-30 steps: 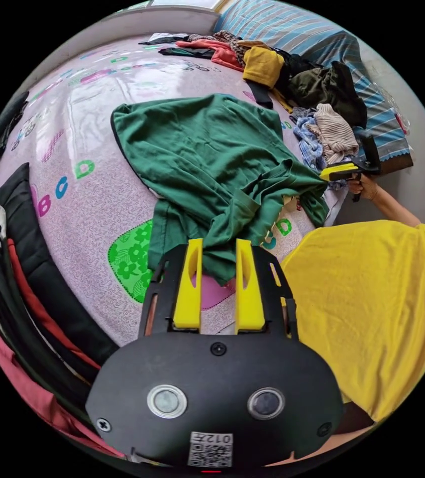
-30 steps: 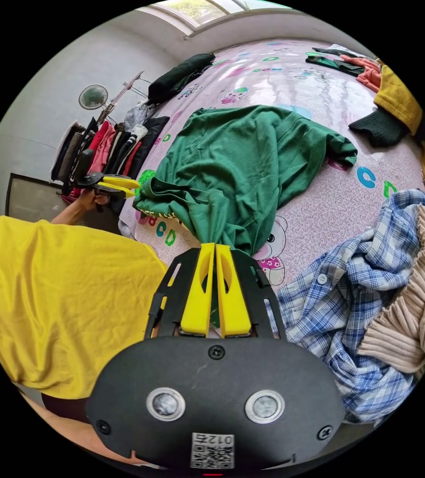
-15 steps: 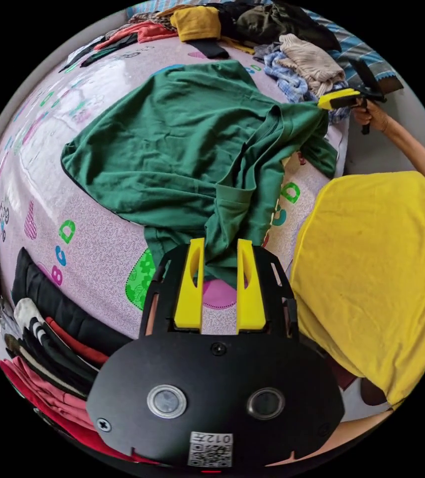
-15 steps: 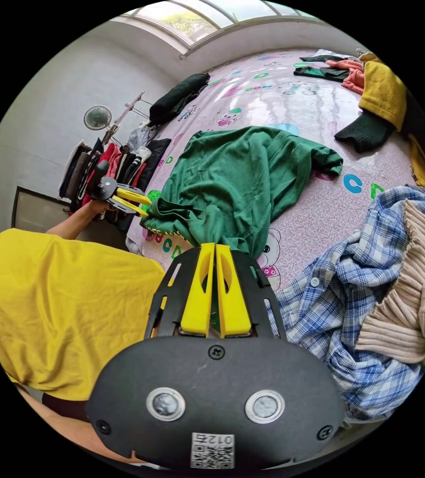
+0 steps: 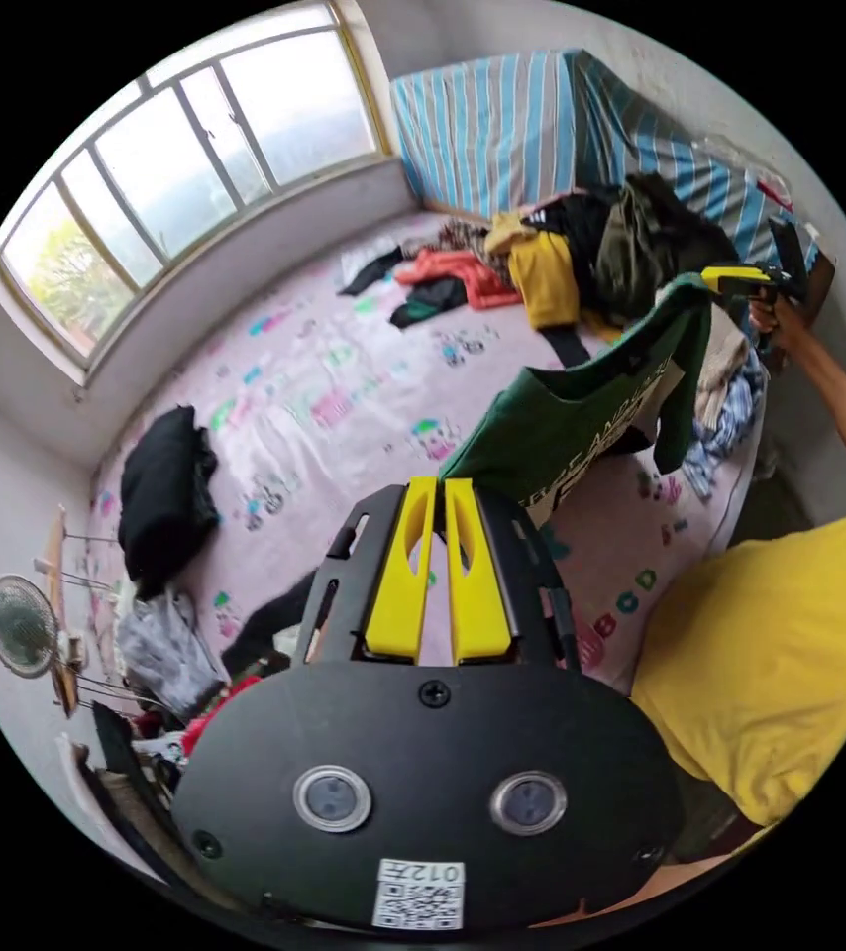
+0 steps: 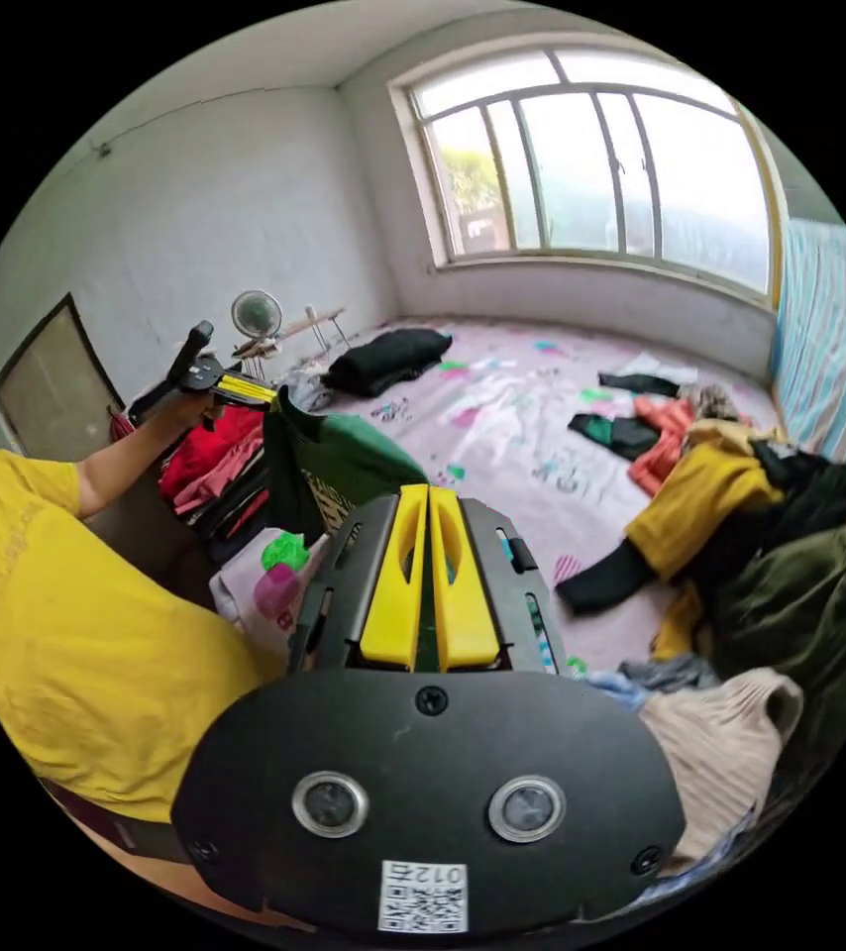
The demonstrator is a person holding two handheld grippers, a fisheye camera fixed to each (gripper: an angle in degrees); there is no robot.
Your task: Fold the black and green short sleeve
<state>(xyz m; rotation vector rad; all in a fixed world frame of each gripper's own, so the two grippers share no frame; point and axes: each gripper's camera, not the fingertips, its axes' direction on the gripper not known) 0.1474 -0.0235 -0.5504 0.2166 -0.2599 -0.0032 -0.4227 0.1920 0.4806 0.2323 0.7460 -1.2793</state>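
The green short sleeve shirt (image 5: 581, 421) hangs in the air above the pink mat (image 5: 344, 396), stretched between both grippers with pale lettering showing. My left gripper (image 5: 434, 485) is shut on one top corner. The right gripper (image 5: 735, 280) pinches the other corner, held by a hand. In the right gripper view, my right gripper (image 6: 428, 492) is shut with green cloth between its jaws. There the shirt (image 6: 349, 461) runs to the left gripper (image 6: 245, 389), which a raised hand holds.
A heap of clothes (image 5: 601, 248) lies by the striped cover (image 5: 512, 119). A black folded garment (image 5: 165, 490) and a fan (image 5: 22, 624) sit at the mat's far side. A stack of clothes (image 6: 210, 466) is near the person in yellow (image 6: 66, 634).
The left gripper has shut on the shirt. Both grippers have risen, lifting the shirt off the mat so it hangs between them; both views now tilt up toward the window.
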